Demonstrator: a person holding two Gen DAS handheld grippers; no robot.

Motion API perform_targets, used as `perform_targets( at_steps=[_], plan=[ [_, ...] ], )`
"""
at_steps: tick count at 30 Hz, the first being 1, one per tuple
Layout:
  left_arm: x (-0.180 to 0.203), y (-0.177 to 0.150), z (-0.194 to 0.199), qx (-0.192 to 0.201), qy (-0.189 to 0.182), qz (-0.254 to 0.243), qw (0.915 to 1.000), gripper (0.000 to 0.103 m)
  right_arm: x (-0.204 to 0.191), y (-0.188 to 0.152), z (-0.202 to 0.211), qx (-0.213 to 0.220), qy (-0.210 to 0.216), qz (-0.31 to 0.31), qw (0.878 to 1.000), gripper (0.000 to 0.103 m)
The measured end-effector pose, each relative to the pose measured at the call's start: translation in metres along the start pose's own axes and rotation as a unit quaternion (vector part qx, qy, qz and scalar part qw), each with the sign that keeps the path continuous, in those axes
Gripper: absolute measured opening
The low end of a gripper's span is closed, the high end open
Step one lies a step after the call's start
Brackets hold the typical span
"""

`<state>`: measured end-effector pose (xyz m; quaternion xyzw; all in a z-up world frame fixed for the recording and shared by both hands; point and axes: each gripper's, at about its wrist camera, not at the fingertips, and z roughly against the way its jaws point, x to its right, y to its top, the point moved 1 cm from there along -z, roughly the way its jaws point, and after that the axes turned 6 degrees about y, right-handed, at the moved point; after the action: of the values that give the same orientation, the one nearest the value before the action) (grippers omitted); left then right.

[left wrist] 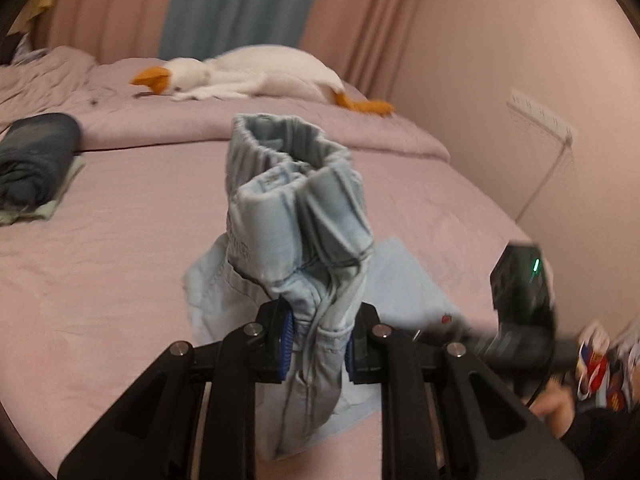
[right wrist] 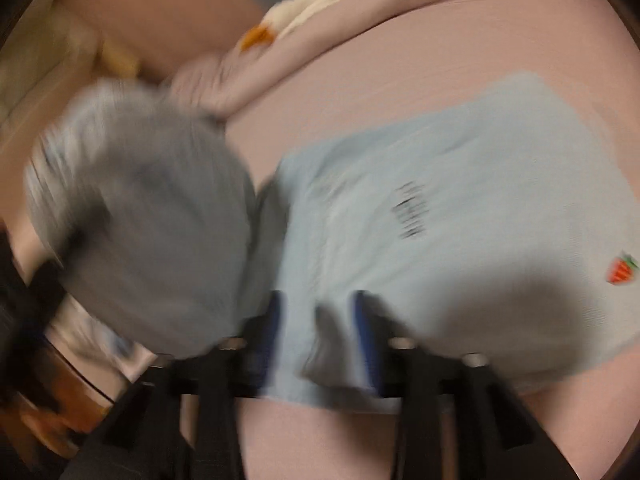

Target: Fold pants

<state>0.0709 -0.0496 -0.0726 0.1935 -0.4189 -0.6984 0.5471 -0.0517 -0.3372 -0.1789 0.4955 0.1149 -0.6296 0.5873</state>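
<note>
Pants (left wrist: pixel 304 232), light-blue denim, are pinched in both tongs: the left gripper (left wrist: pixel 318 344) clamps a bunched, upright fold with the elastic waistband topmost, and the right gripper (right wrist: pixel 318 340) clamps an edge of the portion lying flat on the pink bed (left wrist: pixel 120 264). Slippage is the likely fault, since the thick bunch could pull free and collapse. Beyond lie folded dark clothes (left wrist: pixel 36 160) and a plush goose (left wrist: pixel 256 74).

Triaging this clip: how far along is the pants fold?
Mid-fold. Done: part of the light blue pants lies flat on the pink bed. In hand: the left gripper holds the bunched waistband end raised, and the right gripper pinches an edge. Left: lay the raised end down and finish folding.
</note>
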Motion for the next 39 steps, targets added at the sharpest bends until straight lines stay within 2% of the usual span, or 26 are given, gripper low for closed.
perform_targets(
  at_steps=[2, 3, 4, 6, 7, 8, 9, 11, 13, 17, 18, 19, 20, 22, 25, 27, 28, 30, 31, 32, 35, 39],
  plan=[
    [0.012, -0.007, -0.016, -0.02, -0.004, -0.019, 0.9996, 0.021, 0.033, 0.003, 0.019, 0.03, 0.072, -0.089, 0.993, 0.055],
    [0.018, -0.012, -0.027, -0.032, -0.007, -0.029, 0.999, 0.022, 0.047, 0.003, 0.024, 0.043, 0.107, -0.129, 0.985, 0.055],
    [0.022, -0.016, -0.036, -0.043, -0.01, -0.037, 0.9984, 0.027, 0.063, 0.0, 0.029, 0.057, 0.154, -0.175, 0.971, 0.056],
    [0.03, -0.027, -0.053, -0.066, -0.019, -0.043, 0.9967, 0.037, 0.076, -0.003, 0.031, 0.068, 0.205, -0.218, 0.952, 0.059],
    [0.035, -0.032, -0.059, -0.078, -0.022, -0.046, 0.9957, 0.046, 0.077, -0.004, 0.032, 0.069, 0.216, -0.228, 0.947, 0.061],
    [0.037, -0.038, -0.064, -0.088, -0.024, -0.048, 0.9947, 0.048, 0.074, -0.008, 0.025, 0.067, 0.226, -0.237, 0.942, 0.063],
    [0.037, -0.041, -0.064, -0.092, -0.023, -0.05, 0.9943, 0.051, 0.073, -0.013, 0.022, 0.063, 0.224, -0.242, 0.942, 0.063],
    [0.034, -0.045, -0.06, -0.093, -0.031, -0.051, 0.9939, 0.068, 0.071, -0.018, 0.02, 0.055, 0.212, -0.249, 0.943, 0.063],
    [0.026, -0.047, -0.054, -0.094, -0.036, -0.041, 0.9941, 0.078, 0.071, -0.014, 0.019, 0.052, 0.215, -0.252, 0.942, 0.063],
    [0.003, -0.059, -0.038, -0.099, -0.038, 0.003, 0.9943, 0.078, 0.073, 0.003, 0.011, 0.071, 0.236, -0.281, 0.928, 0.063],
    [-0.001, -0.061, -0.034, -0.1, -0.035, 0.014, 0.9943, 0.078, 0.075, -0.002, 0.017, 0.079, 0.241, -0.289, 0.923, 0.063],
    [-0.008, -0.063, -0.031, -0.099, -0.034, 0.027, 0.9941, 0.078, 0.077, -0.005, 0.019, 0.089, 0.25, -0.301, 0.916, 0.065],
    [-0.017, -0.066, -0.027, -0.099, -0.031, 0.043, 0.9936, 0.078, 0.074, 0.002, 0.012, 0.093, 0.249, -0.307, 0.914, 0.071],
    [-0.03, -0.069, -0.021, -0.099, -0.025, 0.069, 0.9924, 0.078, 0.069, 0.003, 0.006, 0.09, 0.237, -0.299, 0.92, 0.071],
    [-0.042, -0.075, -0.014, -0.098, -0.016, 0.103, 0.9897, 0.078, 0.05, 0.01, -0.001, 0.067, 0.181, -0.266, 0.944, 0.071],
    [-0.049, -0.077, -0.011, -0.097, -0.012, 0.121, 0.9878, 0.078, 0.036, 0.012, -0.005, 0.049, 0.125, -0.23, 0.964, 0.071],
    [-0.051, -0.078, -0.01, -0.097, -0.009, 0.128, 0.9869, 0.078, 0.03, 0.012, -0.008, 0.039, 0.097, -0.21, 0.972, 0.068],
    [-0.055, -0.08, -0.009, -0.099, -0.006, 0.14, 0.9852, 0.078, 0.019, 0.009, -0.011, 0.027, 0.032, -0.167, 0.985, 0.056],
    [-0.056, -0.082, -0.008, -0.1, -0.006, 0.145, 0.9843, 0.078, 0.013, 0.009, -0.013, 0.019, -0.001, -0.141, 0.99, 0.044],
    [-0.057, -0.084, -0.008, -0.102, -0.006, 0.148, 0.9837, 0.078, 0.011, 0.009, -0.015, 0.017, -0.017, -0.129, 0.991, 0.036],
    [-0.062, -0.091, -0.006, -0.106, -0.005, 0.153, 0.9826, 0.078, 0.0, 0.01, -0.009, 0.024, -0.056, -0.073, 0.995, 0.026],
    [-0.064, -0.095, -0.004, -0.109, -0.008, 0.152, 0.9822, 0.078, -0.025, 0.018, 0.011, 0.059, -0.081, 0.012, 0.995, 0.022]
  ],
)
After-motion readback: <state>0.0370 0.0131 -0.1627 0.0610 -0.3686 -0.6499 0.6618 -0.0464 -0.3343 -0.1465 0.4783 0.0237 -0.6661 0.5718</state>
